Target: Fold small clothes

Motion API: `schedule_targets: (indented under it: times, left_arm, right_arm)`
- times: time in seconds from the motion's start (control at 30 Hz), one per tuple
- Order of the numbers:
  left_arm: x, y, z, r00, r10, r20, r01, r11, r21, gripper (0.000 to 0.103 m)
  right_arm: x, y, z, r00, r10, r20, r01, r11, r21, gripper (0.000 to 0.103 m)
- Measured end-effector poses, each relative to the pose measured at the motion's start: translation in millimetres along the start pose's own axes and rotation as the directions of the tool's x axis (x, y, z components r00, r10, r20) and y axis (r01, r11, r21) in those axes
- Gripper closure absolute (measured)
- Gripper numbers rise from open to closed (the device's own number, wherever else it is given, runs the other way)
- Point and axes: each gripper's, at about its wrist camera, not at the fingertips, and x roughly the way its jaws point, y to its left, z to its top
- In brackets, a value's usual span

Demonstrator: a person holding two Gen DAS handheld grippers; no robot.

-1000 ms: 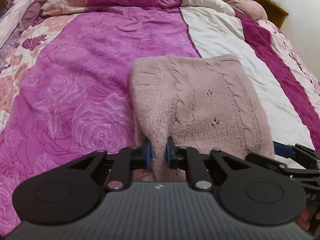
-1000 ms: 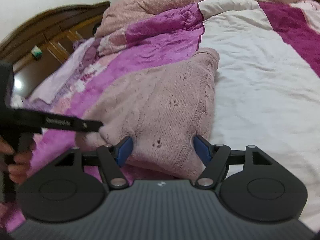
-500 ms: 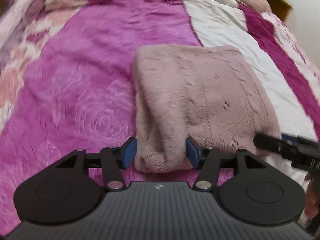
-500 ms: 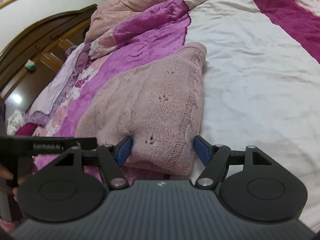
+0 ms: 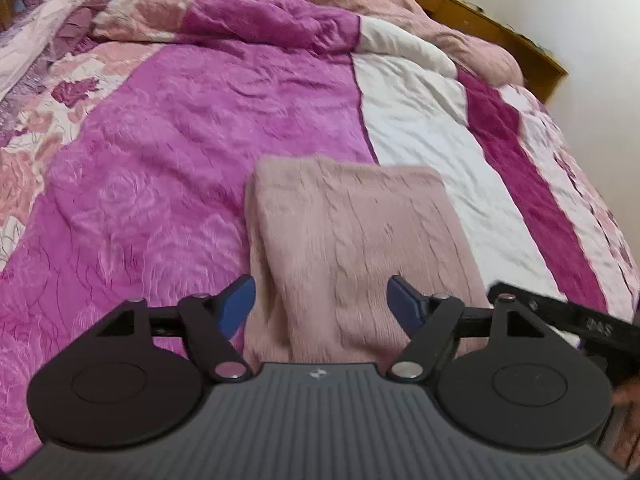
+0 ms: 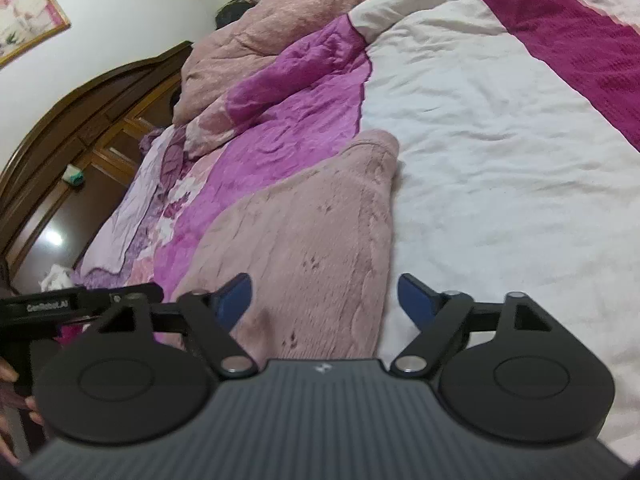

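Observation:
A folded pale pink knitted garment (image 5: 352, 240) lies flat on the bed, across the join of the magenta and white stripes. My left gripper (image 5: 322, 306) is open above its near edge, blue pads clear of the cloth on either side. In the right wrist view the same garment (image 6: 304, 248) lies ahead and to the left. My right gripper (image 6: 324, 300) is open above its near right corner and holds nothing. The right gripper's arm shows at the left wrist view's right edge (image 5: 576, 320).
The bed is covered by a quilt (image 5: 200, 140) with magenta, white and floral stripes. Bunched pink bedding (image 6: 280, 28) lies at the far end. A dark wooden headboard (image 6: 80, 120) and floor are to the left. A wall (image 5: 580, 40) runs along the bed's right side.
My left gripper let go of the garment's near edge and opened wide. Both grippers have drawn back and up from the garment, which now lies flat.

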Motion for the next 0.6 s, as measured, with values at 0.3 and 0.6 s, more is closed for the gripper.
schedule_targets:
  times: [0.3,0.6]
  left_arm:
    - [63,10,11,0.998,0.021,-0.063,-0.028,0.995,-0.099,0.019]
    - [89,28,-1,0.995,-0.015,-0.101,-0.001,0.988,-0.157,0.017]
  right_arm:
    - [32,-10,4,0.995,0.017,-0.101,-0.010,0.998,0.069,0.018]
    - [55,-14,-3,0.991,0.049,-0.128,-0.040,0.996,0.074,0.017]
